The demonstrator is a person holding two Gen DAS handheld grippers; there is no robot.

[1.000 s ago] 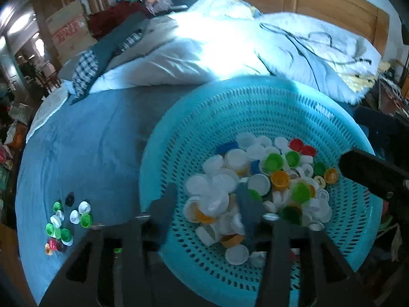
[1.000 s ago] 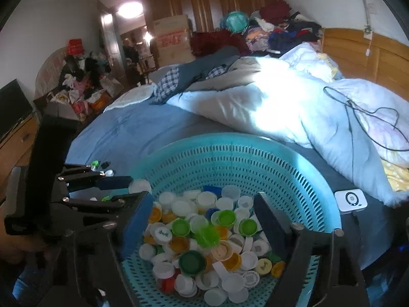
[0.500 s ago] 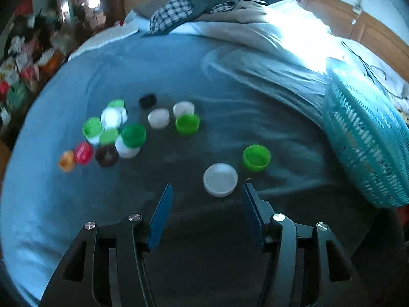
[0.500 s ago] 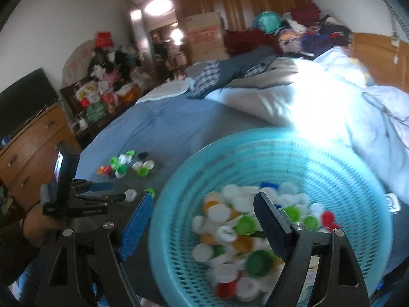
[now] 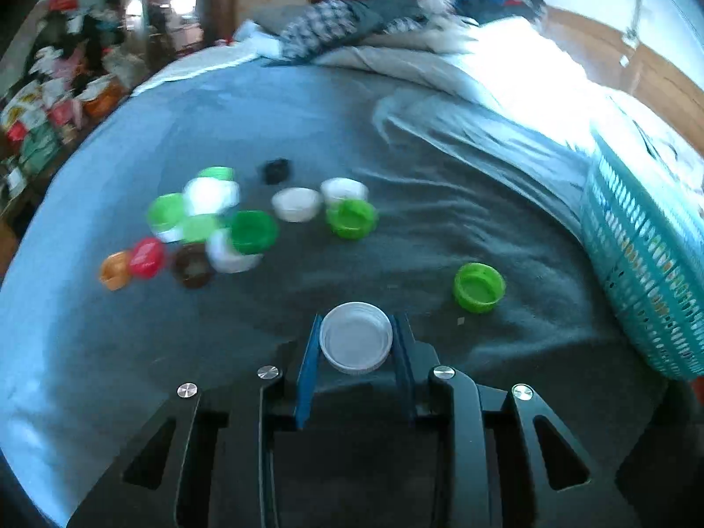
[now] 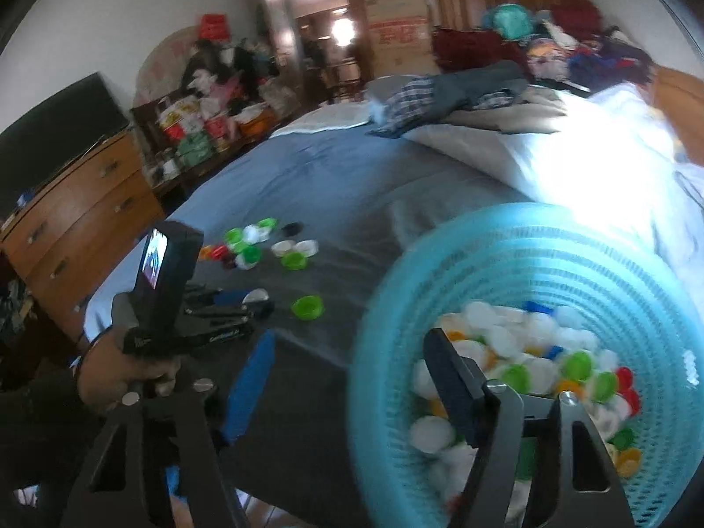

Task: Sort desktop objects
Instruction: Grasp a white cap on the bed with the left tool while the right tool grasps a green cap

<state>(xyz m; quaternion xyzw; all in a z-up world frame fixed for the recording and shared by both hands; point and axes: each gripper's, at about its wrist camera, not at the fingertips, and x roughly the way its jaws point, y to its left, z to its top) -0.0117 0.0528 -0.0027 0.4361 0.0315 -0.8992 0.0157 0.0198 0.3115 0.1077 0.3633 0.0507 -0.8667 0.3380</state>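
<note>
Left jaws: my left gripper (image 5: 355, 343) has just been closing; its blue pads now clamp the round white plastic cap (image 5: 355, 342), low centre.
Right jaws: my right gripper (image 6: 347, 378) has just been narrowing but stands apart, straddling the turquoise perforated plastic basket (image 6: 550, 259) rim, nothing gripped.
Surface: soft grey-blue blanket (image 5: 264, 123); ribbed green cap (image 5: 478, 287) just right.
Beyond: blurred cluster of coloured caps (image 5: 207, 224) mid-left, open blanket around it.
Room: wooden dresser (image 6: 75, 207) at left edge.

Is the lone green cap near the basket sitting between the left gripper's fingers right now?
No, the green cap lies apart; the left gripper holds a white cap.
</note>
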